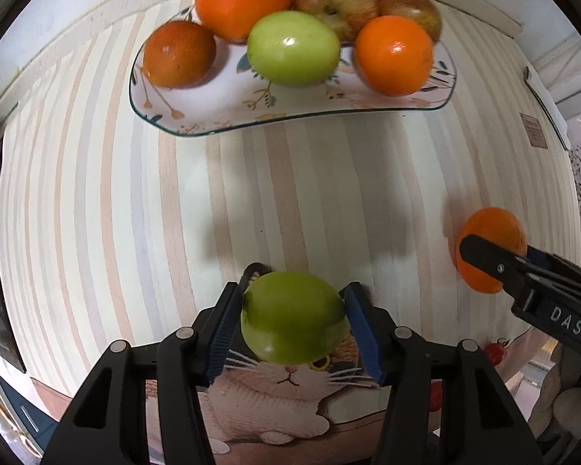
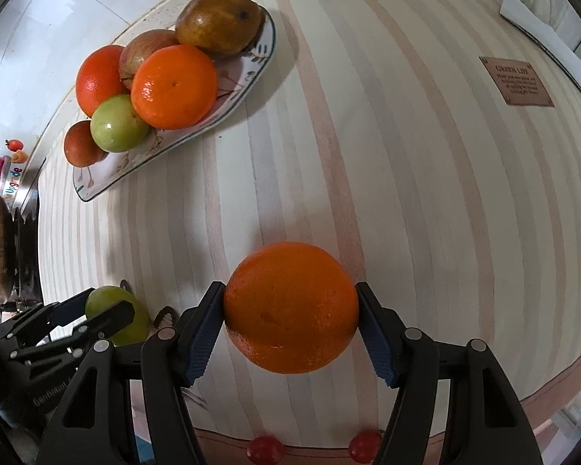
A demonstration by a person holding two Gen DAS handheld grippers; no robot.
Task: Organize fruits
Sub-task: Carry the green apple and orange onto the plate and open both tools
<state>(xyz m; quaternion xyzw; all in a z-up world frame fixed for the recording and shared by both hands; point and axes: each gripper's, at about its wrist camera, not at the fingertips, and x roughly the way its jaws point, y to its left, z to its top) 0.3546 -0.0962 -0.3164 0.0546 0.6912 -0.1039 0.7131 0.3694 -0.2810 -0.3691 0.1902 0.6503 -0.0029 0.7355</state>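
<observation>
A striped tablecloth (image 2: 406,193) carries a floral plate (image 1: 197,116) piled with oranges and apples — well apart from both grippers. The right gripper (image 2: 290,310) is clamped on an orange (image 2: 290,306); the left gripper (image 1: 292,321) grips a green apple (image 1: 292,321) — both near the cloth's near edge.

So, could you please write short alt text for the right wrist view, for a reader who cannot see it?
The right gripper holds an orange between its jaws above a striped tablecloth. At upper left, a floral plate carries oranges and apples. At lower left, the left gripper holds a green apple.
</observation>
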